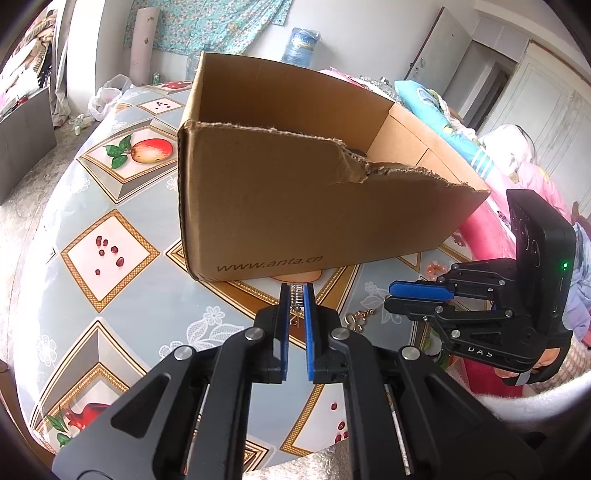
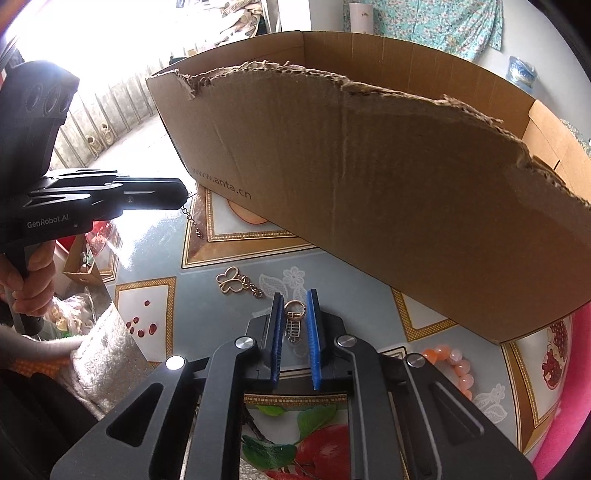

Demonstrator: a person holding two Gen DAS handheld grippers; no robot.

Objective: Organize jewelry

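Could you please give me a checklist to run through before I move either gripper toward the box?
1. Left gripper holds the chain: ok, it hangs from the closed tips.
2. Right gripper grips the ring: cannot tell; the ring sits between the pads, contact unclear.
3. Cardboard box open on top: ok.
4. Butterfly charm put away: not ok, it lies on the table.
5. Pink bead bracelet put away: not ok, it lies beside the box.

Floral curtain (image 1: pixel 207 22) on white wall (image 1: pixel 340 40); doorway (image 1: pixel 480 77) beyond.
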